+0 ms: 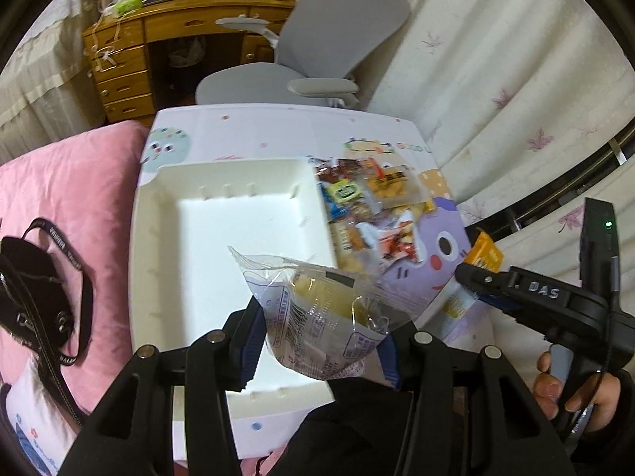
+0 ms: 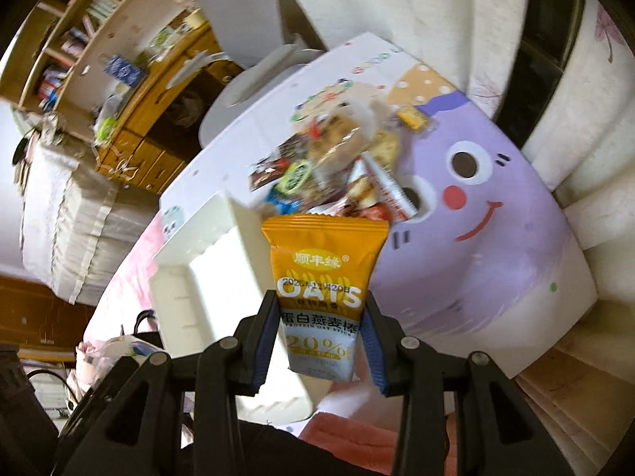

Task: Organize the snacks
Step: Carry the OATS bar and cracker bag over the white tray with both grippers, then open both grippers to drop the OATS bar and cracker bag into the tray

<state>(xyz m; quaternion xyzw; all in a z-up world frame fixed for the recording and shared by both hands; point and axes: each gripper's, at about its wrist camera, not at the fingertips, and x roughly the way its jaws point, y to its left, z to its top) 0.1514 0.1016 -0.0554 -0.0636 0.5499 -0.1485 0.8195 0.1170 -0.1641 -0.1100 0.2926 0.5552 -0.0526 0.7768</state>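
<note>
My left gripper is shut on a clear-wrapped pastry packet, held in the air over the near part of the white tray. The tray has nothing in it. My right gripper is shut on an orange and white oat bar packet, lifted above the table. In the left wrist view the right gripper shows at the right with the oat bar packet in its tip. A pile of assorted snack packets lies just right of the tray, also seen as the snack pile.
The small table has a cartoon-print top. A pink cushion with a black strapped bag lies left of it. A grey office chair and a wooden desk stand beyond. Pale floral bedding is on the right.
</note>
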